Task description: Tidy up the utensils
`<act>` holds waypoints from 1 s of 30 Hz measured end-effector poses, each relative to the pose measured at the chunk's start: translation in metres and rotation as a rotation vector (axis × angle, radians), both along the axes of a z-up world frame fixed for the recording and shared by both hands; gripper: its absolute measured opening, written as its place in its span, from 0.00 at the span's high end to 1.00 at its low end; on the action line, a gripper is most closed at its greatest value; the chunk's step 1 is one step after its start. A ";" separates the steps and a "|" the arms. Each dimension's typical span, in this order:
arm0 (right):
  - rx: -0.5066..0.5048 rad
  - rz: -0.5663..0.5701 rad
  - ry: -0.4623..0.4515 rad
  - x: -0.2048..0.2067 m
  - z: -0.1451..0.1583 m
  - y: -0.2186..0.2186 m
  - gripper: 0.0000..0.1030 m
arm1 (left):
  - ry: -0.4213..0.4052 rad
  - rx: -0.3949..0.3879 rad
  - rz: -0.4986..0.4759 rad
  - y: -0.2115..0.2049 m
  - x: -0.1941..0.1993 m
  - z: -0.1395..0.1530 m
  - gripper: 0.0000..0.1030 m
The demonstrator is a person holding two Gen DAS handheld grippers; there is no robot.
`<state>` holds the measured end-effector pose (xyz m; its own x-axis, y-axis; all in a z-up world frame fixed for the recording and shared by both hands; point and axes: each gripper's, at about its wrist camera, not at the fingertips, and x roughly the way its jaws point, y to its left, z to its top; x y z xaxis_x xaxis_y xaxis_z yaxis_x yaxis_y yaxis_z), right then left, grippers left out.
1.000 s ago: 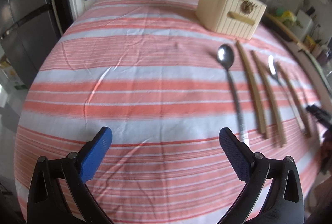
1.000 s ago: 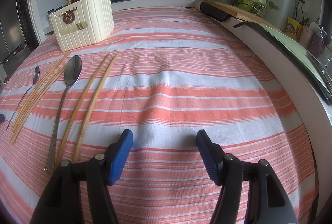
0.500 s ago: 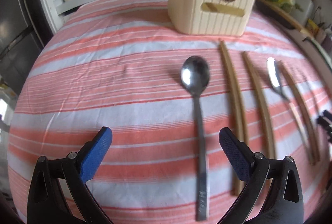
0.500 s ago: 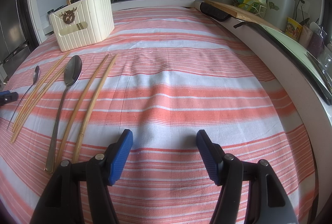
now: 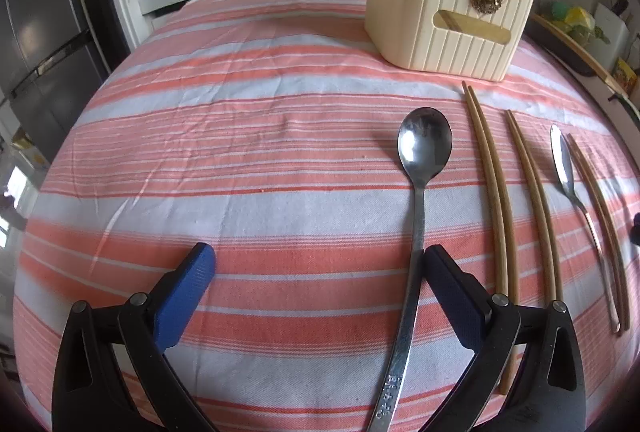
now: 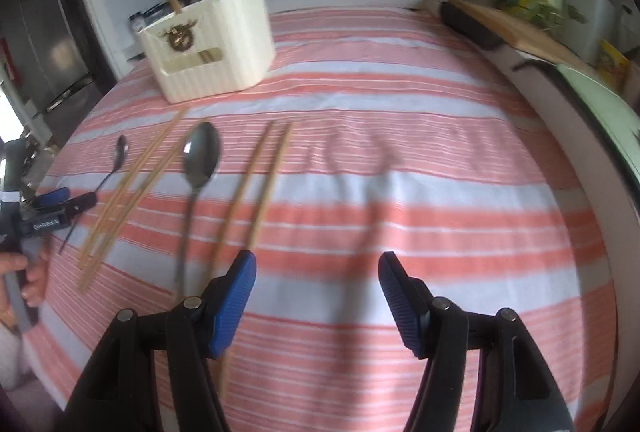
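1. on the striped cloth (image 5: 248,168), the large spoon (image 5: 420,192) bears stamped marks near its handle end, too small to read.
2. chopsticks (image 5: 494,200), a second spoon (image 5: 568,180) and a cream holder (image 5: 448,20) lie around it.
3. its bowl points toward the holder, handle between the left gripper's (image 5: 318,264) wide-apart fingers, untouched.
4. the right gripper (image 6: 318,272) is spread and empty.

Soft daylight, faint shadows; the right wrist view is motion-blurred, the left sharp; fisheye bends both edges.

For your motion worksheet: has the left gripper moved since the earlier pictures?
Yes. The left gripper has moved toward the holder, and its open jaws now straddle the spoon handle.
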<state>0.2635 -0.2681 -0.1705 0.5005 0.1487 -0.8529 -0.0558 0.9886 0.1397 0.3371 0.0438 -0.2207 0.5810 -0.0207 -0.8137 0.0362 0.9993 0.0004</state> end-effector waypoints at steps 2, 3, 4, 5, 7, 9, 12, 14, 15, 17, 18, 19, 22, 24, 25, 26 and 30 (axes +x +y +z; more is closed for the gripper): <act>0.046 0.034 0.026 0.010 -0.004 0.011 0.53 | 0.005 0.004 -0.002 0.001 0.000 0.000 0.00; 0.065 0.056 0.039 0.014 -0.007 0.017 0.54 | 0.010 0.012 -0.009 -0.001 -0.001 0.001 0.00; 0.062 0.072 0.051 0.016 -0.009 0.022 0.61 | 0.017 0.032 -0.025 -0.003 -0.002 0.002 0.00; 0.042 0.088 0.065 0.018 -0.012 0.029 0.70 | 0.024 0.056 -0.038 -0.006 -0.006 0.004 0.00; -0.022 0.089 0.075 0.019 -0.016 0.036 0.78 | 0.029 0.093 -0.062 -0.010 -0.012 0.007 0.03; -0.104 0.081 0.078 0.018 -0.015 0.039 0.90 | 0.028 0.087 -0.096 -0.014 -0.021 0.010 0.21; -0.126 0.050 0.026 0.013 -0.014 0.036 0.92 | 0.031 0.039 -0.113 -0.021 -0.029 0.013 0.56; -0.155 0.032 0.014 0.006 -0.013 0.030 0.93 | 0.017 0.048 -0.114 -0.028 -0.036 0.013 0.87; -0.163 0.022 0.003 0.001 -0.013 0.029 0.93 | 0.010 0.049 -0.106 -0.032 -0.040 0.012 0.91; -0.168 0.010 -0.012 -0.007 -0.013 0.028 0.93 | -0.005 0.063 -0.071 -0.038 -0.048 0.011 0.91; -0.176 0.006 -0.016 -0.011 -0.013 0.028 0.93 | -0.007 0.051 -0.045 -0.040 -0.053 0.010 0.92; -0.184 0.005 -0.022 -0.016 -0.013 0.029 0.93 | -0.007 0.039 -0.028 -0.041 -0.058 0.010 0.92; -0.208 0.021 -0.017 -0.022 -0.012 0.027 0.93 | 0.012 -0.029 -0.001 -0.047 -0.071 0.011 0.92; -0.196 0.028 -0.011 -0.023 -0.011 0.024 0.93 | 0.043 -0.077 -0.016 -0.046 -0.072 0.013 0.81; -0.186 0.027 -0.007 -0.020 -0.010 0.020 0.93 | 0.054 -0.094 -0.029 -0.045 -0.071 0.014 0.75; -0.172 0.027 0.001 -0.016 -0.010 0.019 0.92 | 0.066 -0.116 -0.047 -0.041 -0.070 0.017 0.59; -0.140 0.063 0.056 -0.014 -0.008 0.012 0.88 | 0.035 -0.108 -0.070 -0.028 -0.070 0.027 0.37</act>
<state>0.2499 -0.2558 -0.1789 0.4451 0.0563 -0.8937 -0.1145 0.9934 0.0056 0.2667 0.0157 -0.1939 0.5466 -0.1486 -0.8241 0.1036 0.9886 -0.1095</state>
